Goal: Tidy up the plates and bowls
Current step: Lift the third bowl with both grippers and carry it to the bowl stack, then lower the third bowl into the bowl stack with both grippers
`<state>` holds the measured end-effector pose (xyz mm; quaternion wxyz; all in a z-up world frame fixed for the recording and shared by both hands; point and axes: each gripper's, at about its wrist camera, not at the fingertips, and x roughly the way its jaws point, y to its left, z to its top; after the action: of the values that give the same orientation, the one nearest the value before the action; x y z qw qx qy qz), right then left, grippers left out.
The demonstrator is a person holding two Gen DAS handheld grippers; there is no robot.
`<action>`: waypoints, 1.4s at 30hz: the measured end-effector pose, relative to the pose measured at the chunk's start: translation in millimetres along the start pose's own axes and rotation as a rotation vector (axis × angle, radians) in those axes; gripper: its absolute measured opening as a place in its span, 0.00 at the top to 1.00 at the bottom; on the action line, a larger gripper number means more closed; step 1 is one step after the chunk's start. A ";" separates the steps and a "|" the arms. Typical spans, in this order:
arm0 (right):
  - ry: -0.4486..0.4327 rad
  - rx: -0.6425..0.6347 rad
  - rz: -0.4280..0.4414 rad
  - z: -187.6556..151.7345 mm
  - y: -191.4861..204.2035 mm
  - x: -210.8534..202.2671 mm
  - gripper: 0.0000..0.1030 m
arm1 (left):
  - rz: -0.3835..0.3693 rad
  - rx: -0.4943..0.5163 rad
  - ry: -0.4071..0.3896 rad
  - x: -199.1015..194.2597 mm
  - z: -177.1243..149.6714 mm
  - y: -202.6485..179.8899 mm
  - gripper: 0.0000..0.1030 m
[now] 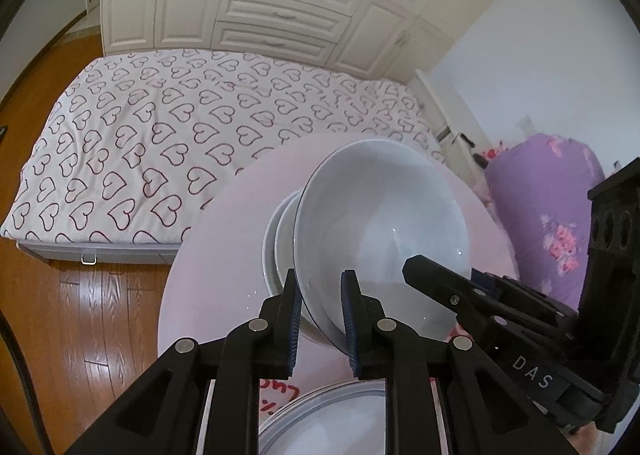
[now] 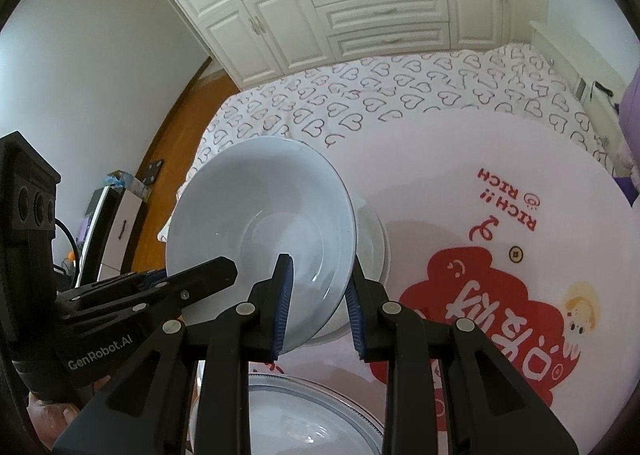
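Bowl [image 1: 380, 223] betw. L tongs [image 1: 322, 319]; "RICH" print [image 2: 508, 195] only R view

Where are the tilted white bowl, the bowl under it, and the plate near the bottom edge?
Tilted white bowl [image 1: 380, 223]: left wrist view, on its inner wall.
Lower bowl [image 1: 276, 243]: left wrist view, on its exposed left rim.
Plate [image 2: 288, 419]: right wrist view, on its flat middle between the tool's arms.

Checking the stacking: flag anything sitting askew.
The upper bowl is tipped steeply on edge over the stacked bowls, not nested. Both tools, left and right, straddle its rim.
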<state>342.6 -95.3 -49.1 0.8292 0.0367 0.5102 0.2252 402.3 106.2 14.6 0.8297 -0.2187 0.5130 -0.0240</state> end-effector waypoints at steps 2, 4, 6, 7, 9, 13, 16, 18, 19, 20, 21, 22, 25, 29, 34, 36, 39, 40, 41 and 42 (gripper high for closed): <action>0.010 0.002 -0.001 -2.1 0.0 2.8 0.74 | 0.011 0.005 0.004 5.3 1.6 -2.6 0.86; 0.019 0.000 -0.003 -3.3 -0.4 5.7 0.73 | 0.016 0.008 0.008 10.0 3.2 -4.1 0.86; 0.027 -0.001 -0.004 -4.1 -0.8 8.1 0.73 | 0.027 0.016 0.009 14.5 3.9 -7.0 0.86; 0.030 -0.001 -0.004 -4.4 -0.8 8.9 0.73 | 0.031 0.022 0.004 15.2 4.3 -8.8 0.86; 0.041 -0.003 -0.005 -5.5 0.3 11.7 0.73 | 0.041 0.033 -0.002 17.9 3.5 -11.9 0.86; 0.054 -0.004 -0.003 -5.5 -0.7 16.0 0.73 | 0.051 0.041 -0.010 21.0 -1.2 -10.1 0.86; 0.058 -0.005 -0.009 -4.6 0.0 17.6 0.71 | 0.064 0.050 -0.019 24.2 -4.6 -11.5 0.85; 0.059 -0.007 -0.015 -3.3 0.2 17.8 0.68 | 0.074 0.057 -0.026 26.4 -5.7 -13.5 0.84; 0.056 -0.007 -0.015 -2.9 0.3 17.3 0.66 | 0.079 0.064 -0.032 26.4 -7.0 -15.0 0.84; 0.050 -0.007 -0.019 -2.2 -0.1 15.5 0.65 | 0.086 0.070 -0.035 26.4 -9.2 -15.3 0.84; 0.049 -0.007 -0.021 -2.2 -0.2 14.5 0.65 | 0.090 0.074 -0.034 26.9 -10.9 -14.2 0.83; 0.047 -0.007 -0.023 -1.8 -0.9 13.5 0.64 | 0.089 0.075 -0.029 28.4 -12.7 -14.6 0.81; 0.047 -0.007 -0.018 -2.9 -1.1 11.9 0.64 | 0.092 0.077 -0.025 32.4 -14.9 -15.8 0.79; 0.039 0.002 -0.005 -2.9 -2.4 10.0 0.60 | 0.081 0.078 -0.018 35.2 -13.9 -15.2 0.60; -0.005 0.039 0.003 -3.8 -11.0 2.3 0.36 | 0.099 0.021 -0.018 33.8 -9.1 -3.5 0.27; -0.036 0.064 -0.005 -4.3 -17.0 -2.8 0.14 | 0.098 0.008 -0.035 28.7 -7.9 -0.6 0.15; -0.064 0.091 0.001 -4.9 -22.8 -6.5 0.00 | 0.108 0.006 -0.079 17.2 -14.5 2.7 0.03; -0.068 0.105 0.006 -4.9 -25.1 -7.0 0.00 | 0.113 0.010 -0.086 15.1 -15.5 2.0 0.02; -0.072 0.118 0.011 -4.9 -27.9 -7.6 0.00 | 0.116 0.013 -0.091 11.8 -21.1 2.3 0.01; -0.077 0.132 0.013 -5.5 -30.2 -8.6 0.00 | 0.121 0.016 -0.096 9.4 -26.1 1.7 0.01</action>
<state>344.7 -126.8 -53.4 0.8425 0.1030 0.4915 0.1949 383.9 96.4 -3.9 0.8550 -0.1812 0.4848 0.0327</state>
